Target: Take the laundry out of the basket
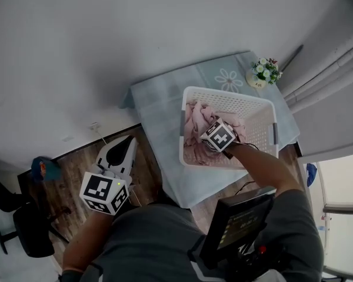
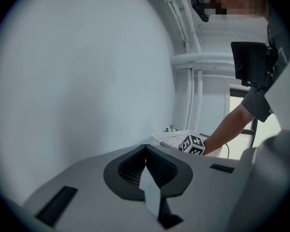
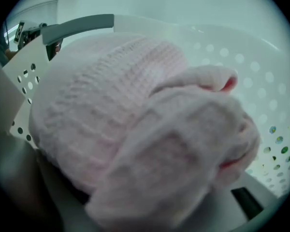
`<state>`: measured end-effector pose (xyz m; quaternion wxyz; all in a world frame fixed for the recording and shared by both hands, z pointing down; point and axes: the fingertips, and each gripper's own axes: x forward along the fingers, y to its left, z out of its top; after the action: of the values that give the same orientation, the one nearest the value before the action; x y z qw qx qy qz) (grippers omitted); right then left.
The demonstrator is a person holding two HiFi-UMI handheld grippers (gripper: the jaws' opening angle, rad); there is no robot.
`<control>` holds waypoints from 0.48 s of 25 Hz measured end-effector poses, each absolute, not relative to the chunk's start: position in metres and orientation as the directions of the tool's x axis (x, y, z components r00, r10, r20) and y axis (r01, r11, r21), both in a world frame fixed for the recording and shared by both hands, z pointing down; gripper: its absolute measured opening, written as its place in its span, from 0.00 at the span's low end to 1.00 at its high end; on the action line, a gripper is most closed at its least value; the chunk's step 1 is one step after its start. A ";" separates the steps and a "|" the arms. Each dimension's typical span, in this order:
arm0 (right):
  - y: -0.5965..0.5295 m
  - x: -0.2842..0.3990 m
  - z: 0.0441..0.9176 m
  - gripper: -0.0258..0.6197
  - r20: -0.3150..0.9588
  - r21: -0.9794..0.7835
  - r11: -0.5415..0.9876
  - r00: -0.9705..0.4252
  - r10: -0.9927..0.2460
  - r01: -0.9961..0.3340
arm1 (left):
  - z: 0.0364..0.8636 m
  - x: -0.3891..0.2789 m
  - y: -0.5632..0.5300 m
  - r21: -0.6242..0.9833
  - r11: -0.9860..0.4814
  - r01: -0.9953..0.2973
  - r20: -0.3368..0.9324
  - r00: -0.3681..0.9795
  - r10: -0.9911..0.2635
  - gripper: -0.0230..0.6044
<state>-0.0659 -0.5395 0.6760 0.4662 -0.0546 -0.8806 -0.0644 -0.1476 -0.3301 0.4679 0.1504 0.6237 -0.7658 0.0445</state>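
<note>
1. Left claw [image 1: 125,147]: held off the bench's left side, over the wood floor. Its jaws are pressed together with nothing between them. Idle.
2. Bench [image 1: 159,113]: covered in a pale blue cloth and carrying the basket.
3. Basket [image 1: 229,94]: white, perforated, standing on the bench.
4. Laundry [image 3: 111,105]: pink knitted cloth, heaped in the basket's left half and all inside the rim.
5. Right claw [image 1: 207,135]: reached down into the basket. Bunched pink knit covers its jaws, which appear closed on a fold.
6. Flower pot [image 1: 263,73]: at the bench's far right corner, apart from the basket.

Step judged: grasp made, lift not begun. The next move calls for raising the right claw straight up until the trailing cloth clears the rim.
</note>
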 end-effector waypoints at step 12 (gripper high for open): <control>-0.551 -0.063 0.597 0.37 0.640 0.020 0.989 -0.762 0.098 0.144 | 0.457 -0.158 -0.333 0.119 0.232 -0.965 0.277 -0.192 -0.942 0.05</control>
<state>-0.0630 -0.5513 0.5968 0.3388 -0.0643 -0.9380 -0.0340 -0.1578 -0.3329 0.4573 0.1470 0.6184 -0.7709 0.0405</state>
